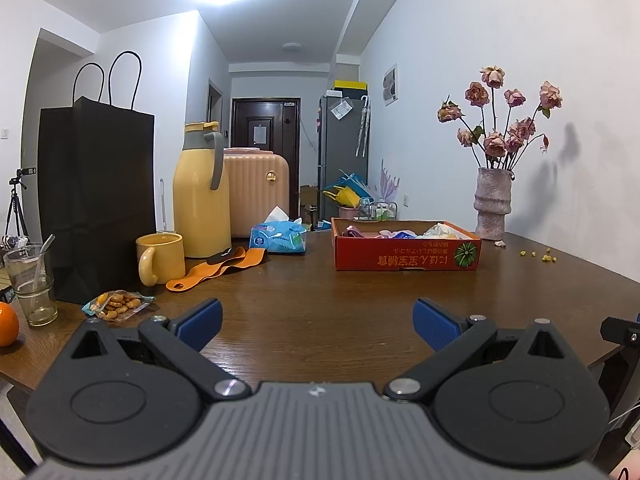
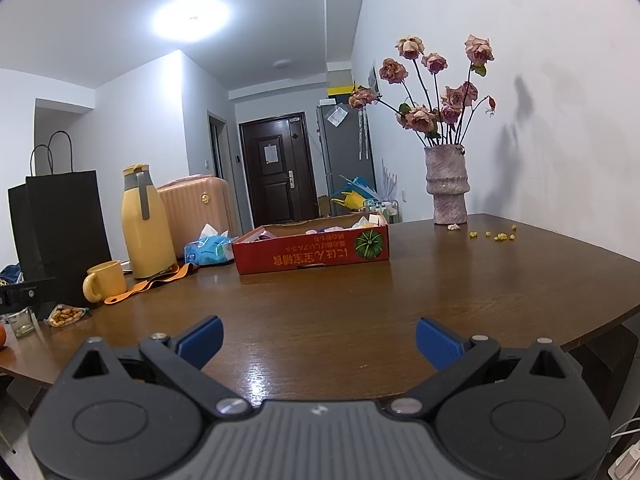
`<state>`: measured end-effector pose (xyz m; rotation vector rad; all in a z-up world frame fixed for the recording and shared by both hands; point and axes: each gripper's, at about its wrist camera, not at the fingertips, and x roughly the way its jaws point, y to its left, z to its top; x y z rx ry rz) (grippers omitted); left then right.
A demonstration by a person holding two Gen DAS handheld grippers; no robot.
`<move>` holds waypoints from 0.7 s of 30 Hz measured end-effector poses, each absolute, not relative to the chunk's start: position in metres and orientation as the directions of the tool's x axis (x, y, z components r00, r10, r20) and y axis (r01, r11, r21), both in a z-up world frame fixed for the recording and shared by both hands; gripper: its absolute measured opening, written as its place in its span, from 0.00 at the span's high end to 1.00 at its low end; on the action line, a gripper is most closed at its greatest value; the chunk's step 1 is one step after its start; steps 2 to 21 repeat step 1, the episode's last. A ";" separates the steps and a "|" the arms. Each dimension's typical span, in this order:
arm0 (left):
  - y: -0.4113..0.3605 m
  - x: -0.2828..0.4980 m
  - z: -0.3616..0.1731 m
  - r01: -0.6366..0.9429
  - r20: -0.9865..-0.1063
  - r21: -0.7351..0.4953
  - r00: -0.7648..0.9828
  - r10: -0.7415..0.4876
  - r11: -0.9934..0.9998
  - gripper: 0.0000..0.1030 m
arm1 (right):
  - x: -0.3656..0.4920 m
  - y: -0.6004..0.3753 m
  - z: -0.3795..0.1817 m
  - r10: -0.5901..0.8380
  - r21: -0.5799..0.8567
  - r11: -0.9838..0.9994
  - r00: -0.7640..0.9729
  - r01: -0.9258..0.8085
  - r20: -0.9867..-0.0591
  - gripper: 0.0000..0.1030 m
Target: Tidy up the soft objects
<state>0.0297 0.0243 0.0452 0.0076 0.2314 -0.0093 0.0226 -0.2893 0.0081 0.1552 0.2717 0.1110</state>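
A brown wooden table (image 1: 320,296) stands by a white wall. The red box (image 1: 406,254) of soft things sits at 12 o'clock, long side left-to-right. The left gripper (image 1: 318,320) and right gripper (image 2: 319,338) are wide open, holding nothing.

Yellow thermos (image 1: 200,192), mug (image 1: 160,258), vase (image 1: 492,204), black bag (image 1: 96,200).

Clear tabletop (image 1: 320,292) before red box (image 1: 406,258)
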 end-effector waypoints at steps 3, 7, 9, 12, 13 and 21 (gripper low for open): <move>0.024 0.029 0.045 0.013 -0.229 0.007 0.973 -0.011 1.000 0.00 | 0.023 -0.289 0.008 0.129 0.167 0.982 0.957 -0.087 -0.259 0.00; 0.024 0.029 0.045 0.013 -0.229 0.007 0.973 -0.011 1.000 0.00 | 0.023 -0.289 0.008 0.129 0.167 0.982 0.957 -0.087 -0.259 0.00; 0.024 0.029 0.045 0.013 -0.229 0.007 0.973 -0.011 1.000 0.00 | 0.023 -0.289 0.008 0.129 0.167 0.982 0.957 -0.087 -0.259 0.00; 0.024 0.029 0.045 0.013 -0.229 0.007 0.973 -0.011 1.000 0.00 | 0.023 -0.289 0.008 0.129 0.167 0.982 0.957 -0.087 -0.259 0.00; 0.024 0.029 0.045 0.013 -0.229 0.007 0.973 -0.011 1.000 0.00 | 0.023 -0.289 0.008 0.129 0.167 0.982 0.957 -0.087 -0.259 0.00; 0.024 0.029 0.045 0.013 -0.229 0.007 0.973 -0.011 1.000 0.00 | 0.023 -0.289 0.008 0.129 0.167 0.982 0.957 -0.087 -0.259 0.00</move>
